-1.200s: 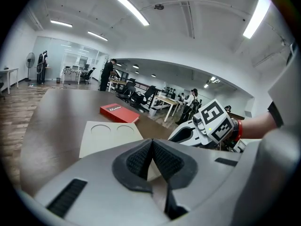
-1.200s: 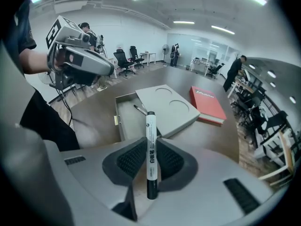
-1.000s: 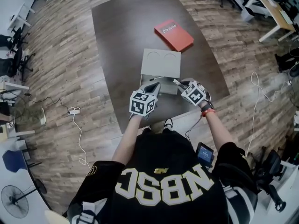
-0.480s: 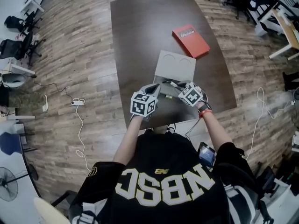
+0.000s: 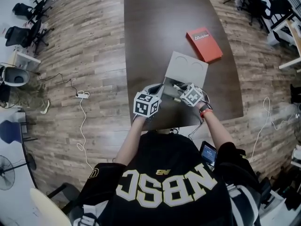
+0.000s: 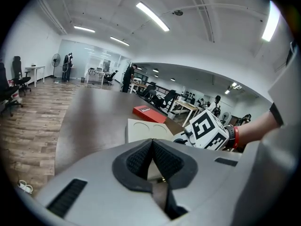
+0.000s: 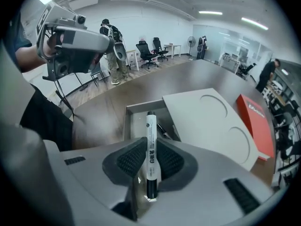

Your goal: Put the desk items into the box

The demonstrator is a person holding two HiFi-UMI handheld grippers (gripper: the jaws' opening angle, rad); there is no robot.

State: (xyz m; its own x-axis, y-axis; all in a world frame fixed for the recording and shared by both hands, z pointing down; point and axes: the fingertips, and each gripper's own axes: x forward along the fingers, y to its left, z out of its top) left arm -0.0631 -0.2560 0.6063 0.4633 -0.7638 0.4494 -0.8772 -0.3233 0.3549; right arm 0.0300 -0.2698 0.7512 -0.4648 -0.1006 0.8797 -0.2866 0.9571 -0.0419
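White marker (image 7: 150,124), pinched upright between the pads of the right gripper (image 7: 150,142), held over the near edge of the open grey box (image 7: 141,105). Inside the box, a dark pen (image 7: 162,128). Against the box's far side, the grey lid (image 7: 211,121) with two round recesses. Beyond the lid, a red book (image 7: 256,126), white title too small to read. Left of the box, the left gripper (image 6: 151,142), jaws shut together on nothing. Black Chinese print down the marker's barrel. Under the box, a dark table (image 5: 155,32).
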